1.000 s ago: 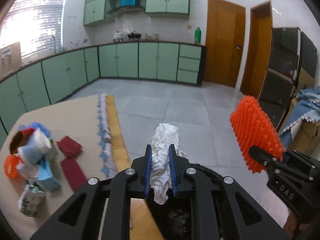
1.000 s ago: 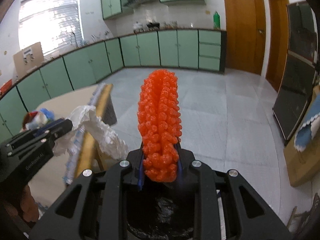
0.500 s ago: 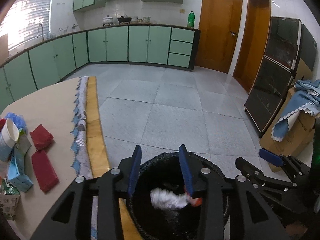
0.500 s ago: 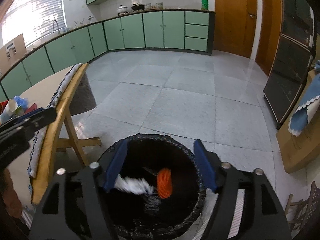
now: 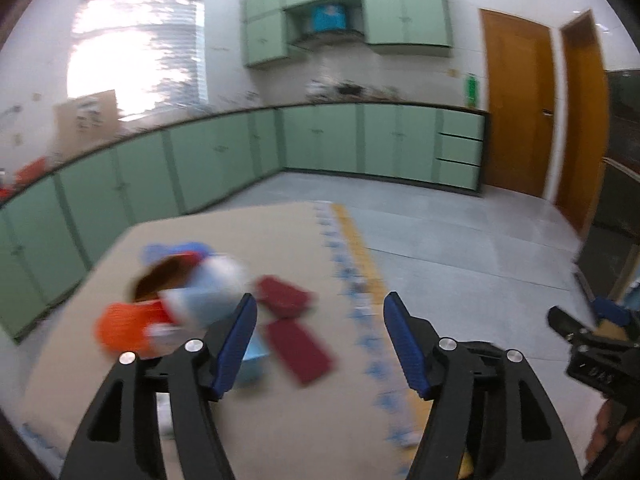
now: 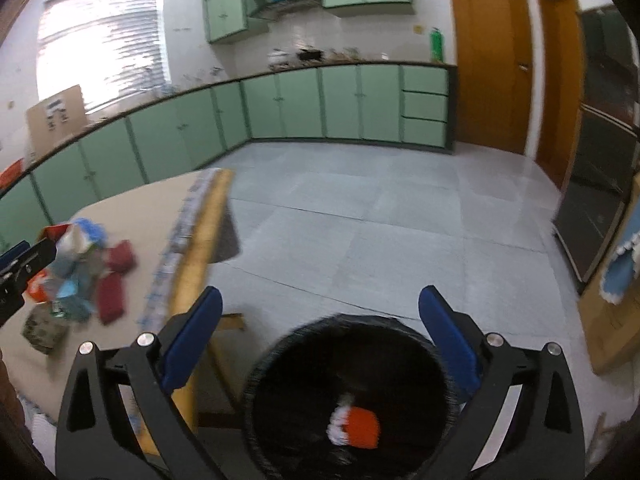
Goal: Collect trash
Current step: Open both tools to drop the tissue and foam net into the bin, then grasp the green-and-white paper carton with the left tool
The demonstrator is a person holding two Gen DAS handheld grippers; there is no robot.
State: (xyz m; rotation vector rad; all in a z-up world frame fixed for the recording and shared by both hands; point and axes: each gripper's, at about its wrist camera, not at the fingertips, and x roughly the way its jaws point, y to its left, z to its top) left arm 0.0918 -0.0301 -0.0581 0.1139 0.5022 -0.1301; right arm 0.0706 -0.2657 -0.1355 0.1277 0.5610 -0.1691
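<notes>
My left gripper [image 5: 320,344] is open and empty above the table [image 5: 280,232], just right of a blurred heap of trash [image 5: 180,300] with a brown cup, an orange piece and blue bits. Two dark red pads [image 5: 296,344] lie between its fingers. My right gripper [image 6: 320,336] is open and empty above the black bin [image 6: 276,360] beside the table. An orange ball and a white tissue [image 6: 356,426] lie in the bin. The trash heap [image 6: 72,276] shows at the left of the right wrist view.
The table's wooden edge [image 6: 200,248] with a patterned cloth border runs beside the bin. Green cabinets [image 5: 320,140] line the far walls. Grey tiled floor [image 6: 380,220] lies beyond. Wooden doors [image 5: 516,104] and a dark cabinet [image 6: 600,200] stand at the right.
Both grippers opened and dropped the tissue and the orange ball into the bin. My left gripper then swung left over the table toward the trash heap. My right gripper opened wider over the bin.
</notes>
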